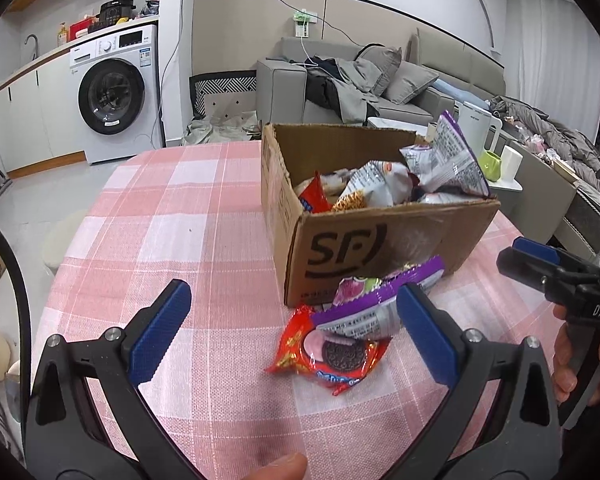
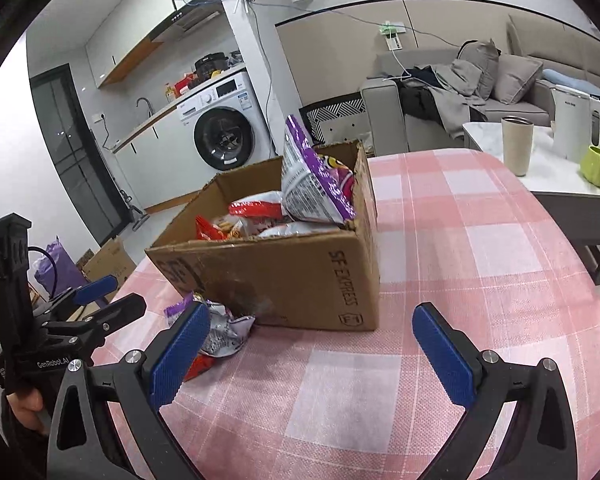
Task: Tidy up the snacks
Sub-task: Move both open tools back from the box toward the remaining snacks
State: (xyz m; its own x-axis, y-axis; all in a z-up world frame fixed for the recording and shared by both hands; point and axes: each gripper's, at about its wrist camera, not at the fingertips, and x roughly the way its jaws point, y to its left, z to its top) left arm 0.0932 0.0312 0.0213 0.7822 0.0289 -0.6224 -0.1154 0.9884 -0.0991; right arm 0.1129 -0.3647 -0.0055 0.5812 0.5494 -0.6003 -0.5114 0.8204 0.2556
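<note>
Snacks: purple packet [image 1: 374,304] lies on red cookie pack [image 1: 332,354], both on pink checked cloth [image 1: 160,220] just in front of box [image 1: 380,240]. More packets [image 1: 384,186] sit inside box. Left gripper [image 1: 294,330] spread wide, packets near its right pad, nothing pinched. Right gripper [image 2: 312,354] spread wide over bare cloth beside box, empty.

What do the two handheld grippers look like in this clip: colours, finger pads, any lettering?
Both the left gripper and right gripper are black plastic frames with silver screws and ribbed blue pads on the fingers. White lettering reads "DAS" on the right one's body, "GenRobot.AI" on the left's.
</note>
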